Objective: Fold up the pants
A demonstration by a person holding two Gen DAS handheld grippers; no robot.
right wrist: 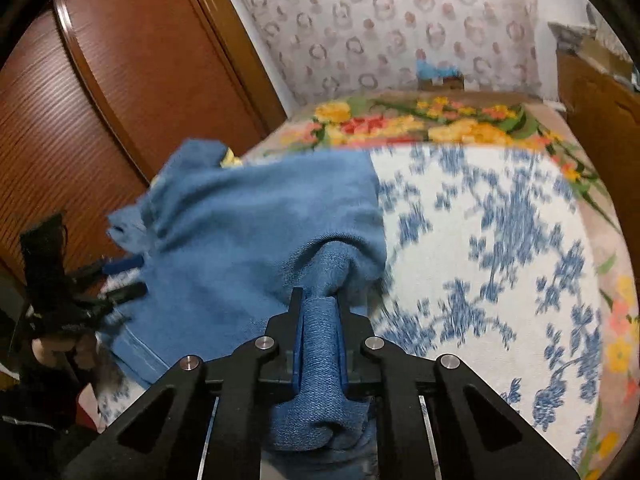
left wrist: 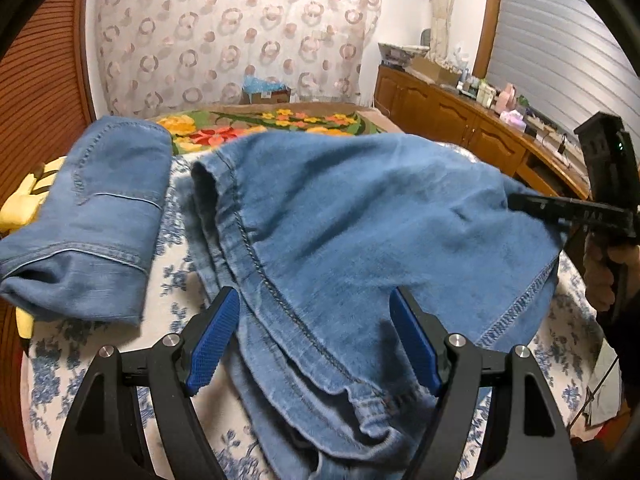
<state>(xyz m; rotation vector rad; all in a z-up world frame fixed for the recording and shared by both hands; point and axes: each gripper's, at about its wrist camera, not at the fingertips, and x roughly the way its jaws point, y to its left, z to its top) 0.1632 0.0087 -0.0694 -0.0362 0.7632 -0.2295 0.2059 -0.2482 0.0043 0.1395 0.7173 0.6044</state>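
Note:
A pair of blue denim pants [left wrist: 360, 216] lies spread on the bed, its seam running toward my left gripper [left wrist: 316, 320]. That gripper stands open, its blue pads [left wrist: 216, 336] wide apart, with denim lying loose between them. My right gripper [right wrist: 320, 308] is shut on a bunched fold of the pants [right wrist: 248, 224], which fills the gap between its fingers. From the left wrist view the right gripper [left wrist: 516, 202] bites the cloth's right edge, a hand holding its grip. In the right wrist view the left gripper [right wrist: 124, 278] shows at the pants' left edge.
A second, folded pair of jeans [left wrist: 92, 216] lies on the left over something yellow [left wrist: 20, 208]. The bed has a white cover with blue flowers [right wrist: 480, 240] and a bright flowered blanket [left wrist: 256, 124] beyond. A wooden wardrobe [right wrist: 132, 80] stands left, a cluttered dresser [left wrist: 460, 116] right.

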